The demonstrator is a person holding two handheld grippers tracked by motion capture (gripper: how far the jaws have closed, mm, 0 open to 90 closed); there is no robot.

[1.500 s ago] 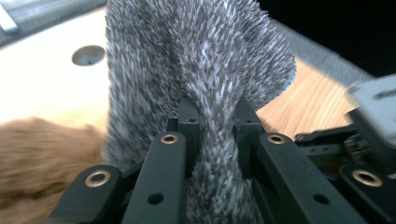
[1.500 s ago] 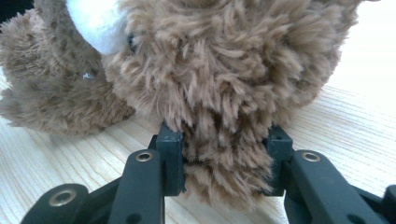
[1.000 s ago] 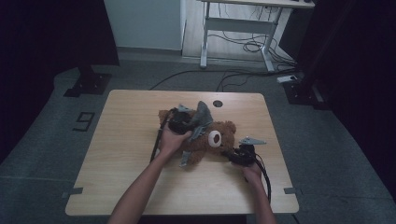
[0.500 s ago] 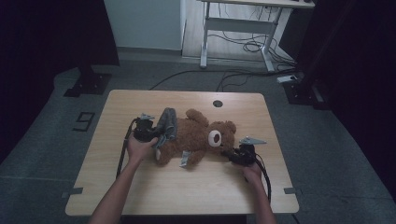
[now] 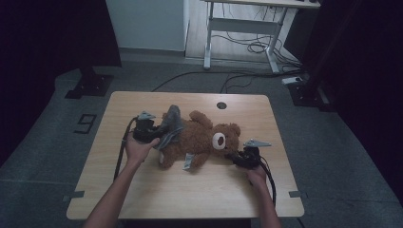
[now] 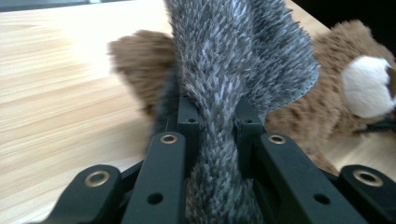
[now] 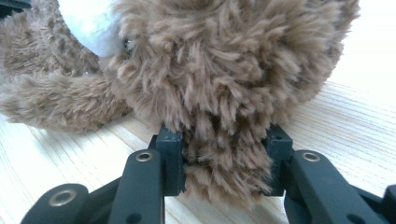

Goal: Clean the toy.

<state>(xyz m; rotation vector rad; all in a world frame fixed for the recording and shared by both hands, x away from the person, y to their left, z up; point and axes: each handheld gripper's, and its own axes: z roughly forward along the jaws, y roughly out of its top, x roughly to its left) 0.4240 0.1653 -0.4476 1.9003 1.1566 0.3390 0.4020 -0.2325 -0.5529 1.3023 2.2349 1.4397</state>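
Note:
A brown teddy bear (image 5: 204,137) lies on its back across the middle of the wooden table (image 5: 142,190), head to the right. A grey fuzzy cloth (image 5: 170,126) hangs over the bear's left end. My left gripper (image 5: 159,132) is shut on this grey cloth (image 6: 219,116), whose pile bunches between the two black jaws, with the bear (image 6: 327,107) behind it. At the right, my right gripper (image 5: 234,156) is shut on the bear's head; brown fur (image 7: 224,158) fills the space between its jaws, with the white muzzle (image 7: 88,23) above.
A round cable hole (image 5: 221,105) sits near the table's far edge. Black cables trail from both grippers toward the front edge. Beyond the table stand a white desk frame (image 5: 242,28) and floor cables. A small grey cloth piece (image 5: 188,162) lies at the bear's front leg.
My left gripper has pulled the grey cloth leftward, from over the bear's middle to its left end. The right gripper stays clamped on the bear's head.

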